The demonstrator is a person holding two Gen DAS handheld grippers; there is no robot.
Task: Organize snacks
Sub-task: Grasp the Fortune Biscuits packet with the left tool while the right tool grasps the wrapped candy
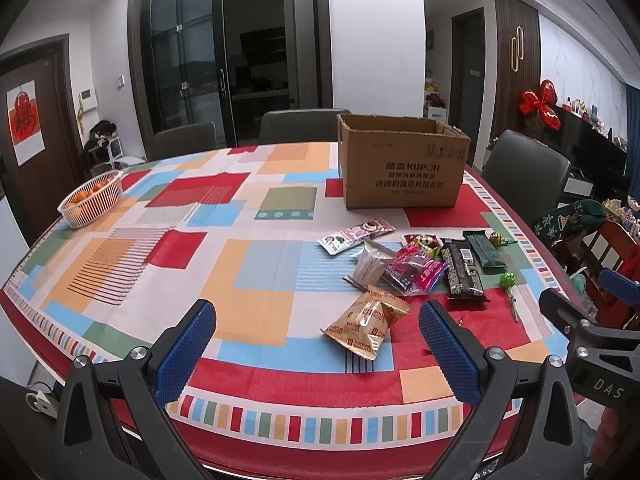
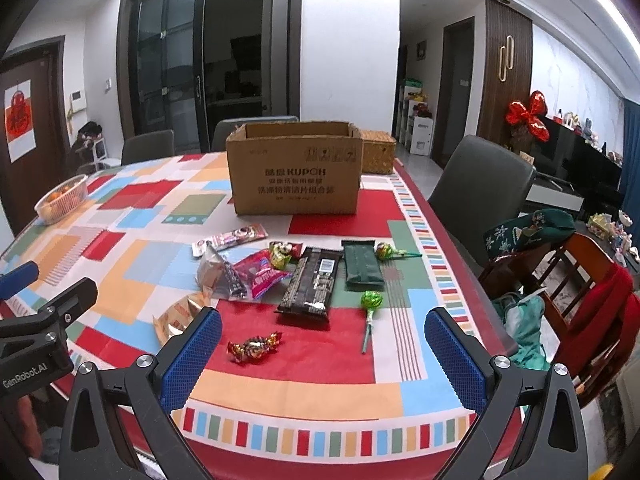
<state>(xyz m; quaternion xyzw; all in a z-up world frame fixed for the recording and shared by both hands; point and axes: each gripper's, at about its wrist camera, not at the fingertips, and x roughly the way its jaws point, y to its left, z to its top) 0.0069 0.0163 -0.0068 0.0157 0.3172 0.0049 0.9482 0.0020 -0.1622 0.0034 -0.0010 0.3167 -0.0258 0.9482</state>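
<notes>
Several snacks lie on the patterned tablecloth before an open cardboard box [image 1: 402, 170] [image 2: 296, 176]. They include a gold packet [image 1: 366, 326] [image 2: 176, 314], a pink packet [image 1: 420, 272] [image 2: 260, 274], a black bar [image 1: 464, 272] [image 2: 314, 284], a green pouch [image 1: 486, 250] [image 2: 360, 266], a green lollipop [image 2: 370, 302] and a red-gold candy [image 2: 254, 346]. My left gripper [image 1: 318, 340] is open and empty, above the near table edge, just short of the gold packet. My right gripper [image 2: 324, 344] is open and empty, near the candy.
A white basket of oranges [image 1: 90, 200] [image 2: 60, 200] stands at the far left. A woven basket [image 2: 378, 150] stands behind the box. Grey chairs [image 2: 480, 188] ring the table; a wooden chair with clothes [image 2: 580, 280] is at the right.
</notes>
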